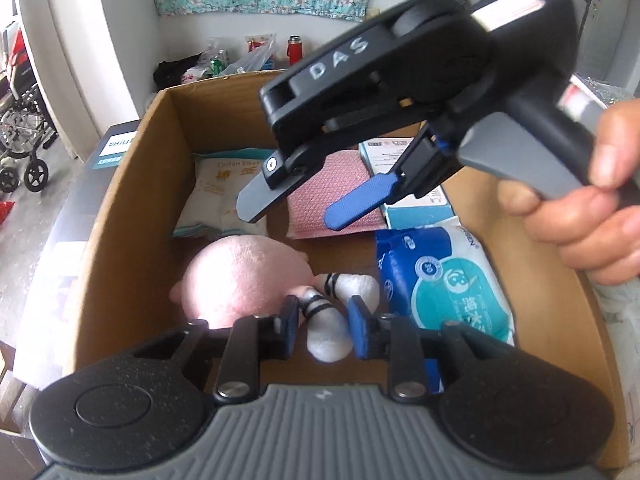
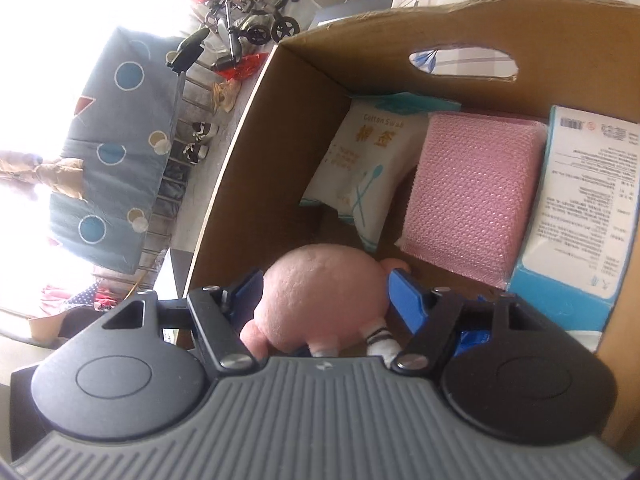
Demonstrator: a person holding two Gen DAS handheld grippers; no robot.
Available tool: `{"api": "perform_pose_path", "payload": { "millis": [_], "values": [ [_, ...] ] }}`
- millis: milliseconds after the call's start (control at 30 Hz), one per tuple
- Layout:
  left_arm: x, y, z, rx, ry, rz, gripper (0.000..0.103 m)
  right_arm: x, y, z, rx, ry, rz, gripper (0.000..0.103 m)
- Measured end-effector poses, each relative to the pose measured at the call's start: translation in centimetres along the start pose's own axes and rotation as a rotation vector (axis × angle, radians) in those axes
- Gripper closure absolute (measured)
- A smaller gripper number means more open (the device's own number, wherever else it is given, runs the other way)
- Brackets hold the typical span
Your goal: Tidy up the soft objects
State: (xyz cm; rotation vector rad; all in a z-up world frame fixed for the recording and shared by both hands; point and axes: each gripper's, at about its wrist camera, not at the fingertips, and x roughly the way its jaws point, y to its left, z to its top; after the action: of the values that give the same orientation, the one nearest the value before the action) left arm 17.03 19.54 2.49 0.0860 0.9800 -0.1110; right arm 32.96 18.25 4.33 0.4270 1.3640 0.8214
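Brown corrugated cardboard walls of an open box (image 1: 120,208) frame what we see from the left wrist: a pink plush toy with white striped legs (image 1: 240,276) lies on the box floor. Our left gripper (image 1: 325,328) points steeply down, its blue pads narrowly set either side of one white leg; whether they press it we cannot tell. Above, the right gripper (image 1: 296,206) hangs tilted over the box, fingers spread, a bare hand (image 1: 592,200) round its handle. From the right wrist, the right gripper's pads stand wide beside the toy's round pink body, near a white cotton-swab packet (image 2: 360,168) and a pink mesh sponge pack (image 2: 476,188).
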Motion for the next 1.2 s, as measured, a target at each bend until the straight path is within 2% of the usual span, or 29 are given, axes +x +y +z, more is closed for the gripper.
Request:
{"api": "perform_pose_path", "payload": {
  "millis": [100, 300, 567, 933, 967, 1100, 1200],
  "values": [
    [-1.0, 0.5, -0.5, -0.006, -0.010, 0.011, 0.056, 0.8, -0.6, 0.4, 0.027, 0.025, -0.006, 0.031],
    [-1.9, 1.8, -0.9, -0.035, -0.027, 0.085, 0.046, 2.9, -1.5, 0.5, 0.100, 0.082, -0.005, 0.025],
    [0.3, 2.6, -0.7, -0.067, 0.034, 0.145, 0.038, 4.9, -2.2, 0.5, 0.183, 0.120, 0.014, 0.022],
    [0.1, 2.6, -1.8, -0.056, 0.050, 0.149, 0.035, 7.6, -0.7, 0.2, 0.144, 0.177, 0.057, 0.022],
    [0.1, 2.5, -1.9, -0.052, 0.049, 0.150, 0.035, 7.7, -0.5, 0.0, 0.130, 0.174, 0.045, 0.024],
    [0.0, 2.3, -2.0, -0.048, 0.052, 0.146, 0.035, 7.3, 0.2, -0.7, 0.117, 0.153, 0.053, 0.048],
    [0.0, 2.2, -2.1, -0.050, 0.049, 0.147, 0.035, 6.3, 0.3, -0.9, 0.097, 0.127, 0.053, 0.057]
  ]
}}
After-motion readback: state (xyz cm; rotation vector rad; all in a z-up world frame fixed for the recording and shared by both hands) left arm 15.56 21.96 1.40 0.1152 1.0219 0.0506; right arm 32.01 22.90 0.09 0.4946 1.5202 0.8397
